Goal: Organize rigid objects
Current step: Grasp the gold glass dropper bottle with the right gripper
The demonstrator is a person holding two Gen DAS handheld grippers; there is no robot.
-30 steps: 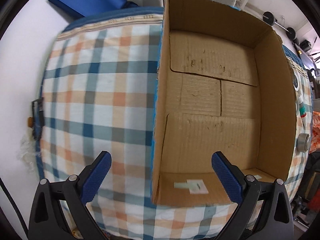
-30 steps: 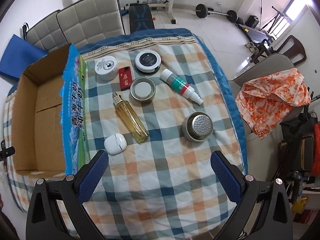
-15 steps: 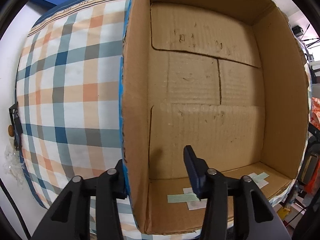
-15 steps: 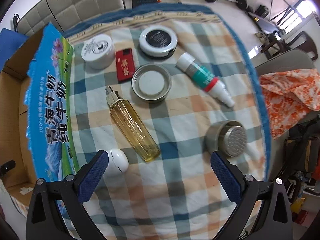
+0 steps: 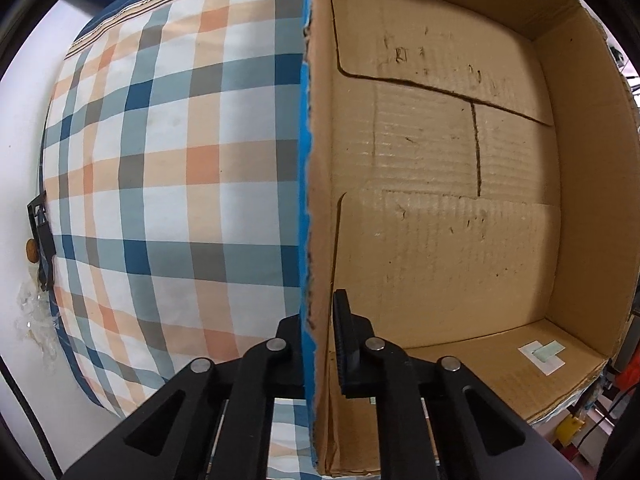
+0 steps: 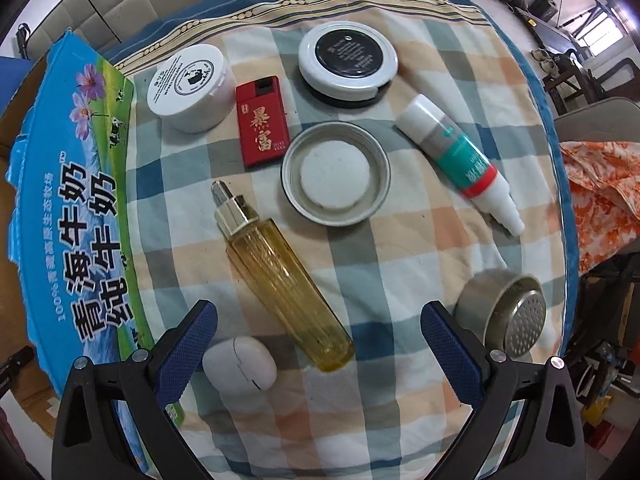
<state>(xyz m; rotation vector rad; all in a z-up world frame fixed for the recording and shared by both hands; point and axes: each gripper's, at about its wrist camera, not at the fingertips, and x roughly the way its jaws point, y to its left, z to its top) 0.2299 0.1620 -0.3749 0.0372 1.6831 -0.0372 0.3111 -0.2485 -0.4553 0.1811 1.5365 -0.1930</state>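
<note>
Left wrist view: the left gripper (image 5: 318, 344) is pinching the near end of the cardboard box's (image 5: 440, 220) left wall, one finger outside on the blue printed face, one inside, jaws squeezed nearly together on the cardboard. Box is sitting empty on the checked tablecloth (image 5: 160, 160), so this looks like bracing it for loading. Best to be keeping that pinch steady and vertical, not tugging, since the thin wall could be bending or tearing at its ragged edge.

In the right wrist view the right gripper (image 6: 320, 332) is hanging wide open, holding nothing, above the near end of the amber glass bottle (image 6: 286, 284), which is lying diagonally just right of the box. The white egg-shaped case (image 6: 239, 365) is sitting beside the left finger, the metal strainer cap (image 6: 502, 316) beside the right. Probably aiming for the bottle; it should be centring over the body and turning across it, clear of the case.
</note>
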